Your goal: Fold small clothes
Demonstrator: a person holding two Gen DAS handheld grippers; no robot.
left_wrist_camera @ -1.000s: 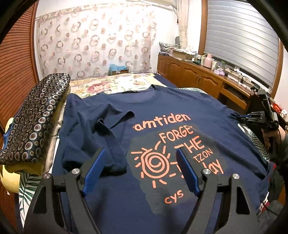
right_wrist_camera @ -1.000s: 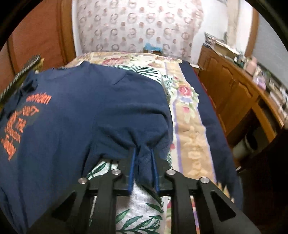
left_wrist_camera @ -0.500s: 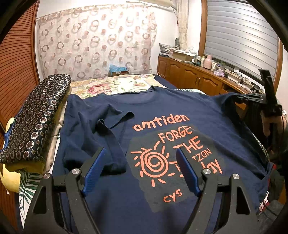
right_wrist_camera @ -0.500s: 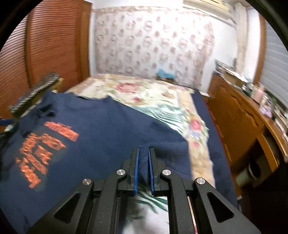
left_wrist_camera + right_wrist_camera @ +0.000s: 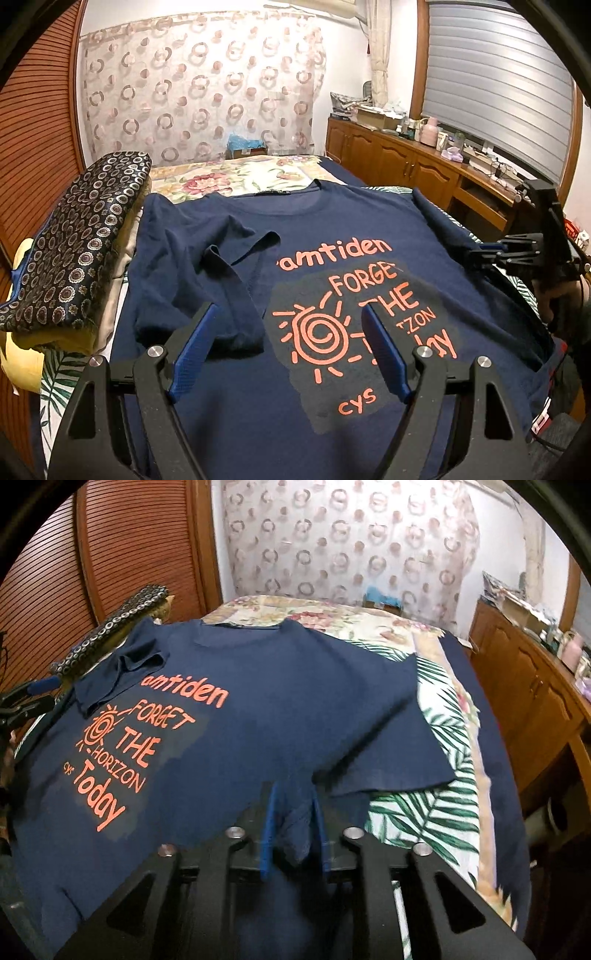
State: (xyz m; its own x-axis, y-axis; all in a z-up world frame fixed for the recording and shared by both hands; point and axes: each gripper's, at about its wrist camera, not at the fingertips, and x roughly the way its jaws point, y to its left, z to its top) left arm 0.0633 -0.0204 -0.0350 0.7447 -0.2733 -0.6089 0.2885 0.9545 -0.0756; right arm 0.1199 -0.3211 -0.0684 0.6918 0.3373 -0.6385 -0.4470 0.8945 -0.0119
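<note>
Pinching a bunched fold of the navy blue cotton T-shirt with orange lettering (image 5: 280, 686), your right gripper (image 5: 293, 812) has its blue-padded fingers (image 5: 271, 812) drawn close together with the cloth squeezed between them. That fold belongs to the shirt's right side, lifted off the leaf-and-flower patterned bedspread (image 5: 439, 805), and the right sleeve (image 5: 388, 753) hangs out flat beyond the grip. Your left gripper (image 5: 288, 343) has its blue fingers (image 5: 192, 347) spread wide and holds nothing; it hangs above the shirt's printed sun design (image 5: 317, 334). The shirt lies front up across the bed, collar toward the far end, and its left sleeve (image 5: 236, 288) is folded inward over the chest, with the cuff just beside your left finger. A dark cushion with a ring pattern (image 5: 74, 243) sits along the shirt's left edge. A wooden cabinet run (image 5: 413, 173) lines the wall on the right.
</note>
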